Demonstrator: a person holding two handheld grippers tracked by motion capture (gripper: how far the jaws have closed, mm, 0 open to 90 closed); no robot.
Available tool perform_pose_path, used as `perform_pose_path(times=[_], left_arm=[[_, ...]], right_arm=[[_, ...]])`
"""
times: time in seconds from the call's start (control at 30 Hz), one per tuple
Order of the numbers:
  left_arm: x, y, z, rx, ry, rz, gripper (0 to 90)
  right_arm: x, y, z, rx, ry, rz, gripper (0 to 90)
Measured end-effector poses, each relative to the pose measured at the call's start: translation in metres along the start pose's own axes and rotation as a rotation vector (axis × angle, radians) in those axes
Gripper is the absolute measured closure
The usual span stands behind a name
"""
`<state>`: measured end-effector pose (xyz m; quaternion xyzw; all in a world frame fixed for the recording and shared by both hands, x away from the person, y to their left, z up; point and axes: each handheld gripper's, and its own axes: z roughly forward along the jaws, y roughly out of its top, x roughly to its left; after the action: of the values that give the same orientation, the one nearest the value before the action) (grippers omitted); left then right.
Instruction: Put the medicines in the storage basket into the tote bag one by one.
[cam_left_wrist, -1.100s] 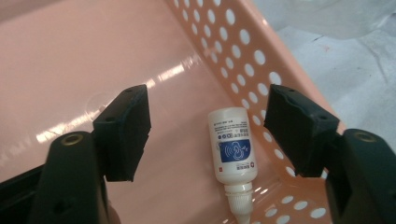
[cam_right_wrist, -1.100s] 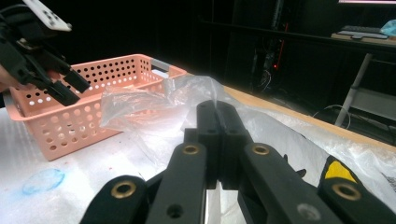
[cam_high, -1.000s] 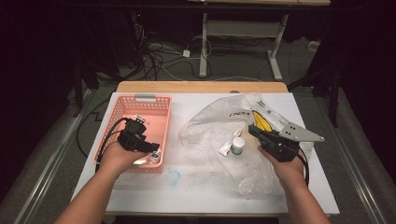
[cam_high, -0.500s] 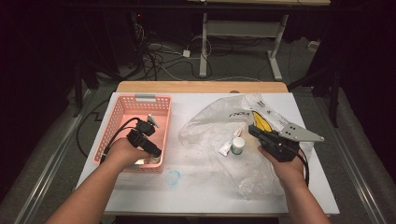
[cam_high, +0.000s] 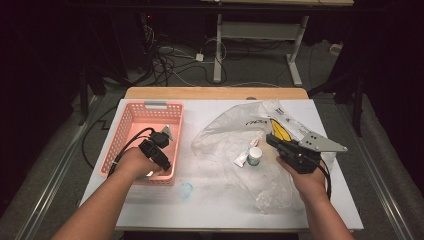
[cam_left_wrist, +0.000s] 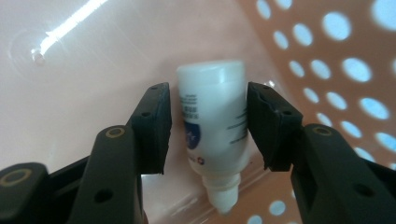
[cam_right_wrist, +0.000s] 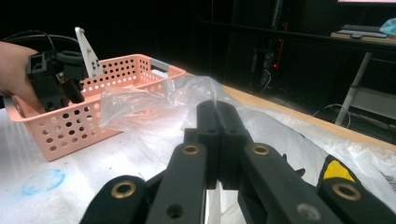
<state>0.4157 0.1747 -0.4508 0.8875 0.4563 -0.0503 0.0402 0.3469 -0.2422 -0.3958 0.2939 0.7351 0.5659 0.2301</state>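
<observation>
Reaching down into the pink basket (cam_high: 134, 116), the left gripper (cam_left_wrist: 208, 123) has its jaws half open, and they have just been closing around a small white bottle (cam_left_wrist: 215, 130) — the pads stand just beside its sides, with a thin gap at the 9 o'clock pad, so it is not squeezed. The bottle lies on the basket floor with its tip toward 6 o'clock in the left gripper view. At 3 o'clock across the table, the right gripper (cam_right_wrist: 218, 109) is pinched tight on the clear plastic bag (cam_high: 225, 135) — a little white jar (cam_high: 254, 156) sits near it.
</observation>
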Motion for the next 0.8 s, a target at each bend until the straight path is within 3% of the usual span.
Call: perform_pose_path(times=[0.1,0.2,0.4,0.8], left_arm=[[0.000,0.001,0.001,0.010,-0.002,-0.002,50.6],[-0.001,0.000,0.001,0.004,0.013,0.010,57.2],[-0.001,-0.002,-0.003,-0.047,0.014,0.011,57.9],[0.000,-0.020,-0.019,-0.287,-0.012,0.016,58.1]], right_arm=[[-0.001,0.001,-0.001,-0.003,0.000,-0.004,90.0],[-0.001,0.001,-0.001,-0.004,-0.002,-0.005,90.0],[0.000,0.001,-0.001,-0.003,-0.001,-0.007,90.0],[0.001,0.001,0.000,-0.003,-0.004,-0.009,90.0]])
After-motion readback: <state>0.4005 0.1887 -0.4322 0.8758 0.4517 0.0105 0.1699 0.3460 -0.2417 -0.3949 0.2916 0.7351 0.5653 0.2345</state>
